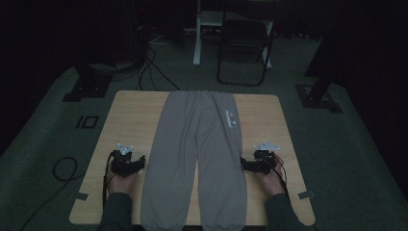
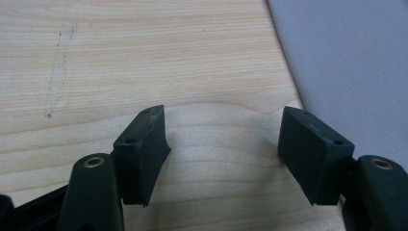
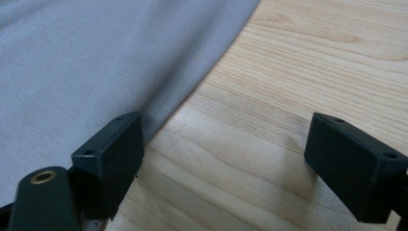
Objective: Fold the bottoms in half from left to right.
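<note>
A pair of grey trousers lies flat along the wooden table, waistband at the far edge, cuffs at the near edge, with a small print near the right hip. My left gripper rests on the table just left of the left leg, jaws open over bare wood, the cloth edge beside its right jaw. My right gripper sits at the right leg's outer edge, open, its left jaw touching the cloth edge.
A folding chair and a white post stand beyond the table on the dark floor. Cables trail at the far left. Tape marks sit at the table's near corners.
</note>
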### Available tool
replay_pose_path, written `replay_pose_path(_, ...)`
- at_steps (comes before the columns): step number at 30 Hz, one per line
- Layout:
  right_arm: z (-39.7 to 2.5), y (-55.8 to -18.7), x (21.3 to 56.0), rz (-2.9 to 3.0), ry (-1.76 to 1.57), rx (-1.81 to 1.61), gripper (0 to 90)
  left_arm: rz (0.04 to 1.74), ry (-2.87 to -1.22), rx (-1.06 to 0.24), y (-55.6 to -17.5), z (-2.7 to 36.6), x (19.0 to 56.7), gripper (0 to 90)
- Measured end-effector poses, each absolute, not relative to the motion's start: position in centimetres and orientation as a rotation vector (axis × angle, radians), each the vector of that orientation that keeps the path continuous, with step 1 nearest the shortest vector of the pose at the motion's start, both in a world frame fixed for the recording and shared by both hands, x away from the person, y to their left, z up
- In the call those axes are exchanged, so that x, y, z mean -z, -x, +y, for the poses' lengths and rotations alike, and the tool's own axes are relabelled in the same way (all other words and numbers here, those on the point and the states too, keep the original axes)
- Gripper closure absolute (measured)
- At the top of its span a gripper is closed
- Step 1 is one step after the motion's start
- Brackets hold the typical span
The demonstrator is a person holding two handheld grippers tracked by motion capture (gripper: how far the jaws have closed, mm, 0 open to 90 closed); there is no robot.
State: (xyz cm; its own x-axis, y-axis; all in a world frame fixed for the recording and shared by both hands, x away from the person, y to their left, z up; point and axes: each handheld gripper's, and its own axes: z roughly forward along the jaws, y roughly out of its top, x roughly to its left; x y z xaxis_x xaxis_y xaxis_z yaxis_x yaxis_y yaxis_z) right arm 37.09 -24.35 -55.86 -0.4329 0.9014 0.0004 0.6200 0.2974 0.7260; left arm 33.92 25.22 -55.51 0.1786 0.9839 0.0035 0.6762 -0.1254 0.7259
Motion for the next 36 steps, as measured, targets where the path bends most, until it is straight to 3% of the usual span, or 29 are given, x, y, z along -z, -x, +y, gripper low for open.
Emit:
replay_pose_path(2, -24.4, -37.1, 55.9, 2.162, -1.360, -0.930, 14.1, 1.557, -1.860, -0.684, -33.9, 25.3, 55.5, 41.9)
replay_pose_path(6, -24.4, -37.0, 55.9, 2.163, -1.358, -0.931, 14.1, 1.596, -1.862, -0.635, -34.2, 25.2, 55.1, 45.8)
replay_pose_path(12, -24.4, -36.9, 55.9, 2.161, -1.358, -0.931, 14.2, 1.522, -1.873, -0.595, -35.1, 23.5, 54.2, 43.0)
replay_pose_path(23, -24.4, -36.9, 55.9, 2.160, -1.358, -0.932, 14.3, 1.520, -1.897, -0.541, -38.7, 21.1, 54.8, 46.4)
replay_pose_path(33, -24.4, -36.9, 55.9, 2.160, -1.358, -0.932, 14.3, 1.512, -1.937, -0.608, -39.9, 20.0, 55.0, 39.6)
replay_pose_path(36, -24.4, -36.9, 55.9, 2.160, -1.359, -0.932, 14.3, 1.549, -1.900, -0.623, -39.7, 20.3, 55.0, 48.9)
